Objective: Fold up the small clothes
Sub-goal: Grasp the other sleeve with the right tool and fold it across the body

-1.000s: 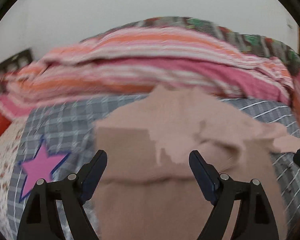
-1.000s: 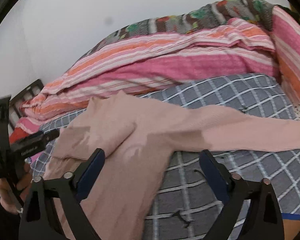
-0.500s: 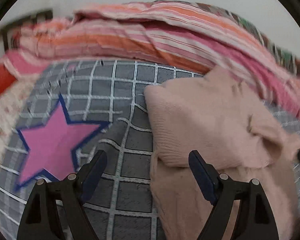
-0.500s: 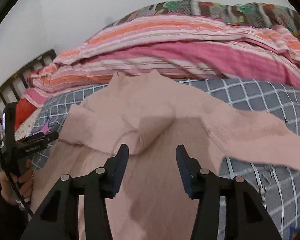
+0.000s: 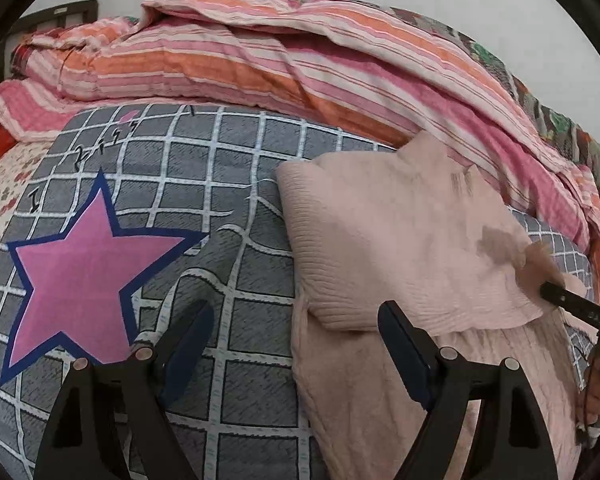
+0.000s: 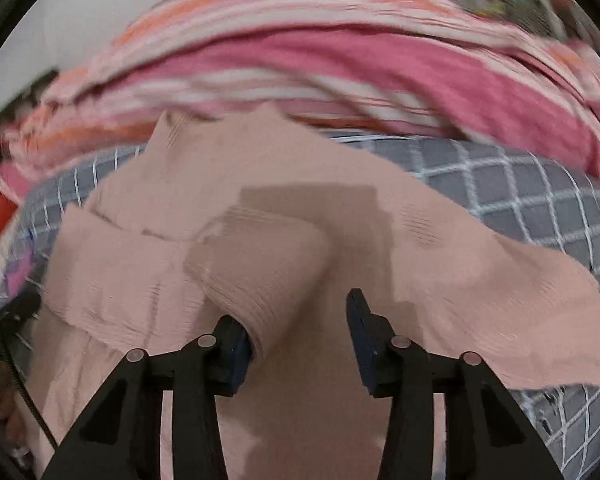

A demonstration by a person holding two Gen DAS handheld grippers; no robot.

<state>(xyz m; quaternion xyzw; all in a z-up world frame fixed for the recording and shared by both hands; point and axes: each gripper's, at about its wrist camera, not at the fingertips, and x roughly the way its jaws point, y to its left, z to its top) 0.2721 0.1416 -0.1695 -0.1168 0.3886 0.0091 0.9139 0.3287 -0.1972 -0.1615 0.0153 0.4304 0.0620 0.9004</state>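
Observation:
A pale pink knitted sweater (image 5: pixel 400 240) lies on the grey checked bed cover (image 5: pixel 240 160), with one sleeve folded across its body. My left gripper (image 5: pixel 296 340) hangs open over the cover at the sweater's left edge; its right finger is above the cloth, and nothing is between the pads. My right gripper (image 6: pixel 296 332) is low over the sweater (image 6: pixel 440 280), jaws about half way in. A rolled fold of sleeve (image 6: pixel 260 272) lies between them against the left pad, with a gap to the right pad. The other sleeve trails off to the right.
A heaped pink and orange striped quilt (image 5: pixel 300 60) runs along the back of the bed against a white wall. A pink star (image 5: pixel 72 280) is printed on the cover to the left. The right gripper's tip (image 5: pixel 568 304) and a hand (image 5: pixel 596 392) show at the right edge.
My left gripper swung left off the sweater to its edge, then stayed. My right gripper moved in onto the sweater and its jaws narrowed from wide to half around the sleeve fold.

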